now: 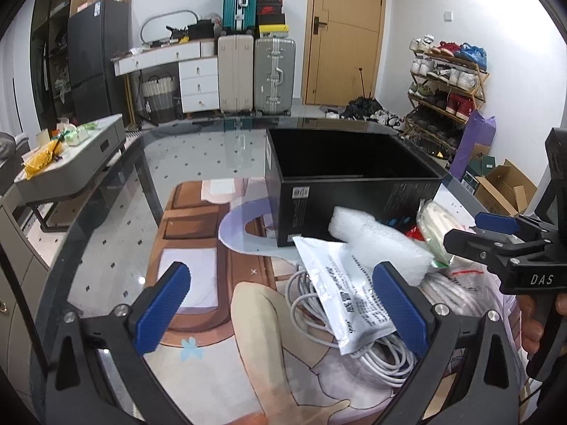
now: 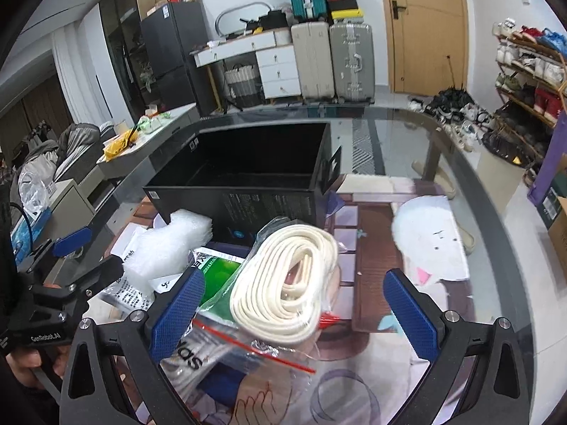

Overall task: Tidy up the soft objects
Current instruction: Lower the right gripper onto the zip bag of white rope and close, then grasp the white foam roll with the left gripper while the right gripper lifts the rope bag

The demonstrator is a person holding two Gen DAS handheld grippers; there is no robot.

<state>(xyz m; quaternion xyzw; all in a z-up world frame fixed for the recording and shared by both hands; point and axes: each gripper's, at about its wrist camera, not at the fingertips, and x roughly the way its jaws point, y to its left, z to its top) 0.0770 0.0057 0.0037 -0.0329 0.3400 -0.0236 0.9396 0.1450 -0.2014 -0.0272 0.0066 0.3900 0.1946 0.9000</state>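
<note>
Luggage, a shoe rack and a wooden door fill the background behind a glass table [image 1: 106, 219] laid with a printed mat. At frame centre sits an open black box [image 2: 248, 163], empty as far as can be seen, presumably the bin for the soft things heaped just before it. The right gripper [image 2: 294, 315] hangs with its jaws spread wide, straddling a bagged coil of cream rope [image 2: 283, 283] without touching it, likely lining up a grasp. The left gripper [image 1: 283, 308], jaws equally apart, hovers over a white printed pouch [image 1: 340, 294] lying on grey cable [image 1: 308, 304]; bubble wrap [image 1: 375, 241] leans against the box's near wall.
</note>
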